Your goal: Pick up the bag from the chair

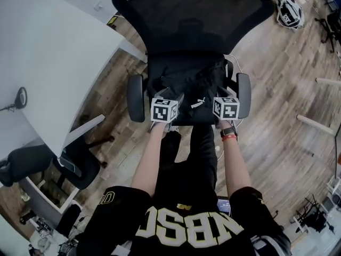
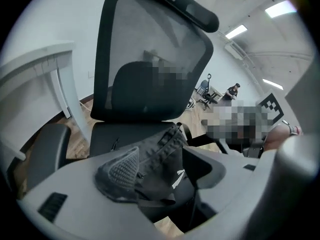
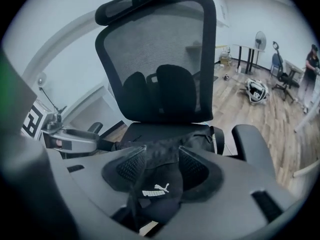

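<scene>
Wooden plank floor (image 1: pixel 277 89) fills the room. A white bench (image 1: pixel 48 52) stands off to the left and has no part in the task.

Black mesh-backed office chair (image 1: pixel 192 15) is square in front of the person, its seat facing them. The padded armrests (image 1: pixel 135 97) close off both sides of the seat. My reading is that this is why both hands come in over the front edge and not from the flanks.

Black fabric bag (image 1: pixel 192 89) with a small white logo lies slumped on the seat between the armrests. It sits toward the front, and a fold droops over the seat's front lip. It is soft and shapeless, so a hold at two places should stop it sagging when raised.

Left gripper (image 2: pixel 160 159) is angled down at the bag's left part. Its jaws stand well apart with a ridge of fabric and a strap between them. The mesh-faced pad (image 2: pixel 120 171) lies against the cloth, the other jaw stands clear, and nothing is clamped yet.

Right gripper (image 3: pixel 162 161) is tilted down over the logo end. Its jaws are parted a moderate way and straddle a fold that nearly fills the gap. The pads flank the fabric without visibly pinching it, so I judge there is no hold here either.

The bag is not yet lifted, and closing both grippers looks like the next step.
</scene>
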The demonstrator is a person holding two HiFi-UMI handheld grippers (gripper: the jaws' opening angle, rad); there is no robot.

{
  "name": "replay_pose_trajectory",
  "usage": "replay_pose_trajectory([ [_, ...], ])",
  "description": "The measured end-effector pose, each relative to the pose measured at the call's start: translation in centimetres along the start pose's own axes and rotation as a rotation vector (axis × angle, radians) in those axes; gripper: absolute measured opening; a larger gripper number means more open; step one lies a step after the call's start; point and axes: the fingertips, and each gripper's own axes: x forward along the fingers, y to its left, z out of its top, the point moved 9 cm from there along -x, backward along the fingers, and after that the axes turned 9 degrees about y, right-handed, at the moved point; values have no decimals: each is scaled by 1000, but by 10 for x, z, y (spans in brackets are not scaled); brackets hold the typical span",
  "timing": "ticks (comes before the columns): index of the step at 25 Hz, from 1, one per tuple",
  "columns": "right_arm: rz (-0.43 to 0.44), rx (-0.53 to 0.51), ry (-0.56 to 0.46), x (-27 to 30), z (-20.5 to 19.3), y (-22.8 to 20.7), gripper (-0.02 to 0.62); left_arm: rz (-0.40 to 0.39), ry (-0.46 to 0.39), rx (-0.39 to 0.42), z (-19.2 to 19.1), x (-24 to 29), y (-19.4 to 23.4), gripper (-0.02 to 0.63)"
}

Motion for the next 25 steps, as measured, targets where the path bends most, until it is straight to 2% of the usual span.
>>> replay_pose_trajectory([
  [3, 9, 27, 31, 29, -10, -19, 235, 19, 65, -63, -16, 23, 19, 307],
  [7, -7, 11, 91, 68, -15, -42, 289, 51, 126, -158, -31, 53, 42, 336],
  [12, -70, 20, 139, 105, -19, -66, 322, 67, 138, -303, -54, 88, 67, 376],
  [18, -45, 12, 121, 136, -22, -80, 342, 166, 172, -448, -83, 121, 90, 390],
  [20, -32, 18, 148, 147, -30, -79, 342, 197, 193, -412, -90, 127, 91, 388],
  [24, -44, 53, 216, 152, -36, -78, 236, 256, 252, -288, -94, 133, 83, 371],
  [25, -36, 40, 212, 151, -33, -76, 201, 283, 259, -254, -91, 131, 81, 258],
])
